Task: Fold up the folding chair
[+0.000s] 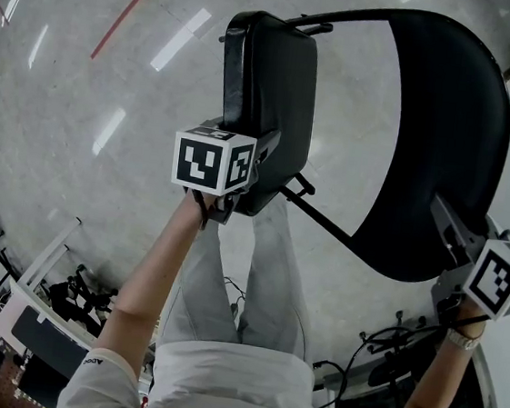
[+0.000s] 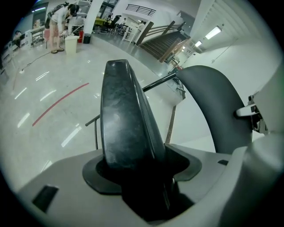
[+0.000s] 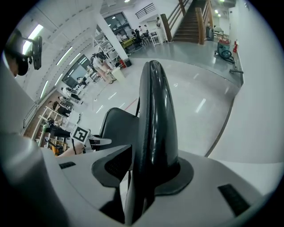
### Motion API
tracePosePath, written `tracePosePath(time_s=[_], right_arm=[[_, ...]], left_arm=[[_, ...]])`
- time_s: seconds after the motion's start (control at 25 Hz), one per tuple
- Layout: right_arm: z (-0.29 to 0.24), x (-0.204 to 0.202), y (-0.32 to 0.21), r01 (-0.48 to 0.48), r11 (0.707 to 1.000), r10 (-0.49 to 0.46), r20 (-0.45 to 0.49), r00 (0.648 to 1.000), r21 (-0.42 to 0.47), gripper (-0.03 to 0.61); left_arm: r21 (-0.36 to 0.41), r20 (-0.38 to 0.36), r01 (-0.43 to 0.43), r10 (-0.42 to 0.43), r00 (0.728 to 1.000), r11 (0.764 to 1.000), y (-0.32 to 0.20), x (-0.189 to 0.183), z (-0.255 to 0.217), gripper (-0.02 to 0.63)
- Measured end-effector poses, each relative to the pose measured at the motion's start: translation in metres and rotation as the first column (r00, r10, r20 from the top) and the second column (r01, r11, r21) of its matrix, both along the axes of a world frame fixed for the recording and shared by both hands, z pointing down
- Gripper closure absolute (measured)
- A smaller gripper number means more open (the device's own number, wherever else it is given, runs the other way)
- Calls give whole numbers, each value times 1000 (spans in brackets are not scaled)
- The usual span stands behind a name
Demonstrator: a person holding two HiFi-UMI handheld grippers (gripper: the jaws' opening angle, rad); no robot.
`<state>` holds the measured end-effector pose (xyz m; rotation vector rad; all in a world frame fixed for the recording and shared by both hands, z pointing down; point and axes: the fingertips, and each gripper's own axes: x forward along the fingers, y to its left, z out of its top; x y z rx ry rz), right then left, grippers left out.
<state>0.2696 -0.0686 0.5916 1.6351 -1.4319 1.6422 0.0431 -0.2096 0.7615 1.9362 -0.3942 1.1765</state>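
Seat [image 1: 272, 72] at 11 o'clk, backrest [image 1: 440, 146] at 2, R of it. Left gripper [image 1: 256, 182] on seat's near edge; right gripper [image 1: 450, 237] on backrest rim, 4 o'clk.

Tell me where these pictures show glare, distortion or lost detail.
Head view: lights make white streaks on the glossy floor, and the chair back is a flat black shape. Left gripper view: the wide lens bends the room and darkens the corners; the seat shows a dull sheen. Right gripper view: a bright streak runs down the chair back's edge.
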Motion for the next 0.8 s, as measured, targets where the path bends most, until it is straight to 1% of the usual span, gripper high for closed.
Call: tracePosePath(time_s=[0.24, 0.4, 0.8], right_arm=[[-14, -4, -3, -2, 1000, 2, -7, 1000, 5, 420], [-23, -10, -10, -9, 1000, 9, 13, 1000, 26, 420], [-41, -16, -12, -11, 999, 11, -1, 1000, 31, 420]], left_arm=[[34, -36, -93, 94, 995, 995, 19, 29, -14, 308], [45, -62, -135, 138, 988, 990, 28, 46, -19, 308], [74, -99, -241, 248, 964, 968, 59, 94, -26, 308]])
